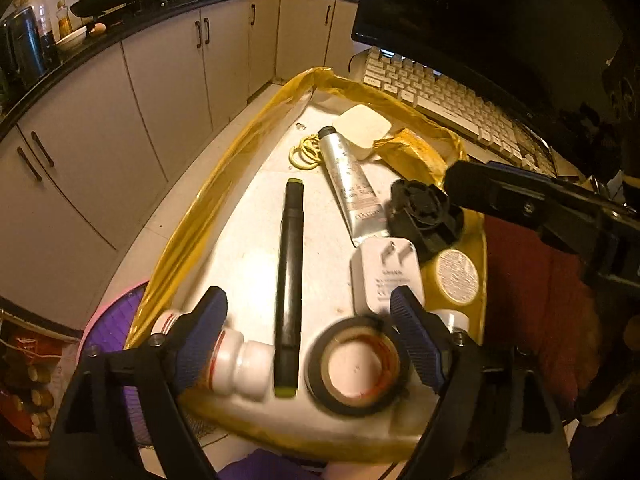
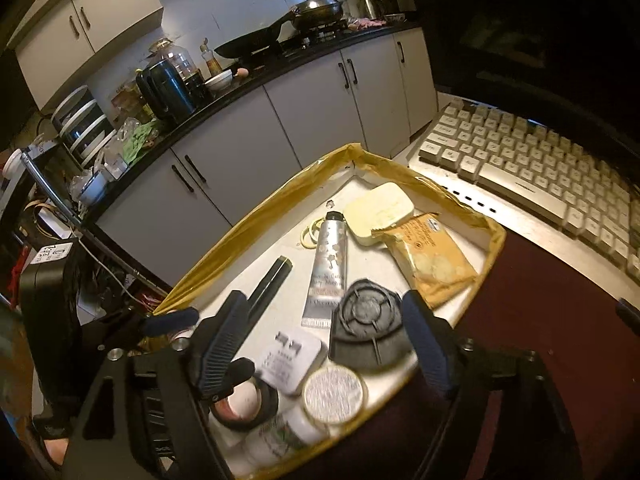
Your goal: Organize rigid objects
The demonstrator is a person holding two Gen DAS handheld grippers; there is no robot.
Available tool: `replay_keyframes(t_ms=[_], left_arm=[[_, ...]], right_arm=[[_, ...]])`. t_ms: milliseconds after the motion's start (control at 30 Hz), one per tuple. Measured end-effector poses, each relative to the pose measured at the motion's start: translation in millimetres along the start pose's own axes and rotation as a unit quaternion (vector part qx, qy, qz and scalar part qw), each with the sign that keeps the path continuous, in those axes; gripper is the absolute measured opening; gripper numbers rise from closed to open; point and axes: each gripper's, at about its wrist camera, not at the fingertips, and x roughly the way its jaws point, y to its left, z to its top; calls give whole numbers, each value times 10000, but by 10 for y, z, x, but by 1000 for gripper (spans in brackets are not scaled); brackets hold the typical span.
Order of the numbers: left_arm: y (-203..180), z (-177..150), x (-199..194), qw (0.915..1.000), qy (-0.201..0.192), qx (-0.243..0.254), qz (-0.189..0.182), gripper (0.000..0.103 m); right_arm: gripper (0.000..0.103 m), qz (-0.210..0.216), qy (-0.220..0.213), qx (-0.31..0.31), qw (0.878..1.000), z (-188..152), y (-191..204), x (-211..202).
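Note:
A white tray with a yellow taped rim (image 1: 192, 216) holds a black marker (image 1: 290, 280), a silver tube (image 1: 352, 184), a black tape roll (image 1: 356, 368), a white charger plug (image 1: 384, 276), a black round plastic part (image 1: 424, 216), a round tin (image 1: 456, 276) and a white bottle (image 1: 240, 364). My left gripper (image 1: 312, 340) hangs open over the marker's near end and the tape roll, its pads pressing on nothing. My right gripper (image 2: 324, 340) stands open above the black round part (image 2: 368, 328) and the charger (image 2: 290, 360), gripping neither.
At the tray's far end lie a white square box (image 2: 378, 210), a yellow packet (image 2: 432, 256) and rubber bands (image 1: 306, 154). A white keyboard (image 2: 540, 168) and a dark monitor (image 1: 460, 12) sit to the right. A dark red cloth (image 1: 532, 280) borders the tray. Kitchen cabinets (image 1: 160, 80) stand behind.

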Motion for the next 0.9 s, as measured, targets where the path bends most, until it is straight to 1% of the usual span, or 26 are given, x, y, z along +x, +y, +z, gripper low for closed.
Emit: replay_keyframes(t_ms=[67, 167, 233, 267, 300, 333, 400, 433, 467, 500, 567, 600, 700, 733, 833, 900], left_arm=[[-32, -30, -59, 10000, -62, 10, 13, 84], [-83, -74, -156, 9998, -165, 23, 127, 84], [-126, -109, -239, 9991, -296, 70, 294, 84], [-147, -125, -276, 9985, -365, 101, 390, 84], [-187, -148, -345, 9967, -482, 160, 639, 84], [-218, -161, -382, 9947, -550, 216, 837, 84], [-282, -205, -501, 9904, -780, 334, 1089, 84], [-289, -233, -541, 9902, -835, 324, 1076, 84], [-282, -262, -567, 9913, -836, 292, 978, 84], [-251, -311, -572, 9949, -693, 180, 709, 84], [-186, -357, -523, 9984, -441, -50, 344, 84], [-143, -384, -475, 9987, -301, -197, 348, 84], [-135, -429, -454, 9955, -413, -176, 838, 84], [-136, -442, -455, 9946, -432, -144, 933, 84], [-104, -454, -454, 9956, -379, -218, 825, 84], [-77, -451, -474, 9950, -379, -281, 875, 84]], right_arm=[[82, -45, -46, 7, 10000, -42, -18, -79], [89, -86, -112, 25, 9999, -100, -30, -177], [95, -118, -131, 41, 9998, -151, -35, -238], [98, -134, -123, 55, 9998, -177, -38, -259], [102, -138, -108, 64, 9998, -201, -39, -273], [102, -137, -87, 74, 9998, -237, -38, -289], [102, -144, -67, 79, 9998, -295, -27, -317], [102, -168, -41, 75, 9998, -336, -20, -331], [102, -184, -30, 71, 9998, -363, -19, -346], [102, -199, -22, 58, 9998, -400, -10, -363], [102, -237, 4, 42, 9997, -454, 8, -384], [102, -262, 22, 26, 9997, -476, 26, -389], [102, -342, 65, -40, 9994, -530, 89, -395], [102, -370, 85, -52, 9993, -537, 111, -394], [102, -538, 145, -104, 9984, -527, 183, -371], [102, -640, 149, -101, 9978, -504, 224, -363]])
